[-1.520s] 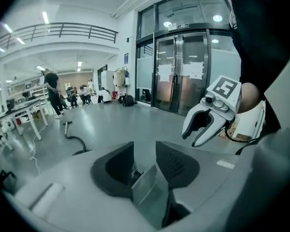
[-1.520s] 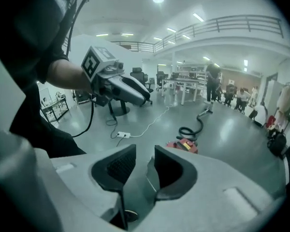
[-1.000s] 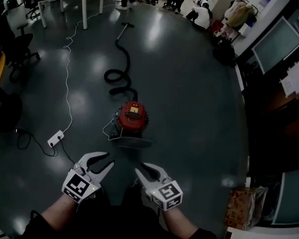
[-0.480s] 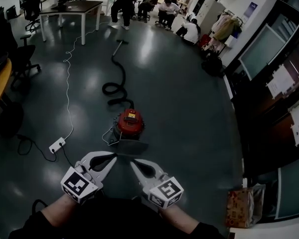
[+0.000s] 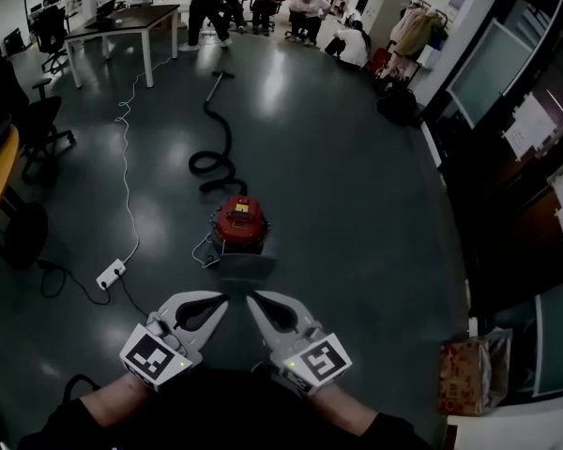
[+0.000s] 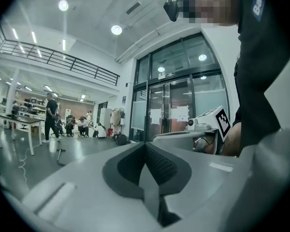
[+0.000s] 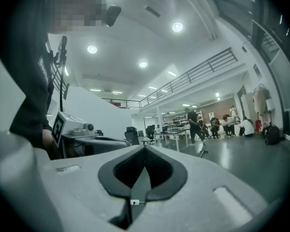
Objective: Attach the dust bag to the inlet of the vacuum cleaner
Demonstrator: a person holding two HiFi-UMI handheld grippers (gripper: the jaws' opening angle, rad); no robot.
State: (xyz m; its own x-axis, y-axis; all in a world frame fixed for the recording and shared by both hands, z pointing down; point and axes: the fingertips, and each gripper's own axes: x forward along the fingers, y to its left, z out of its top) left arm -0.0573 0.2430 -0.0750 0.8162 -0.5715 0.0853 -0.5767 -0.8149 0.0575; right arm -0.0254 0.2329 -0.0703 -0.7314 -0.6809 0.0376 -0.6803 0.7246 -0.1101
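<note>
The red vacuum cleaner stands on the dark floor ahead of me, its black hose snaking away behind it. A flat grey piece, possibly the dust bag, lies against its near side. My left gripper and right gripper are held side by side in front of my body, well short of the vacuum. Both are shut with nothing between their jaws. The left gripper view shows its closed tips pointing level across the room, as does the right gripper view.
A white power strip with its cable lies left of the vacuum. Office chairs stand at the left, a desk and several people at the back. A paper bag sits by the glass wall on the right.
Both grippers have gone from open to shut with nothing in them and have risen. The head view has lifted, so the vacuum sits farther up and smaller.
</note>
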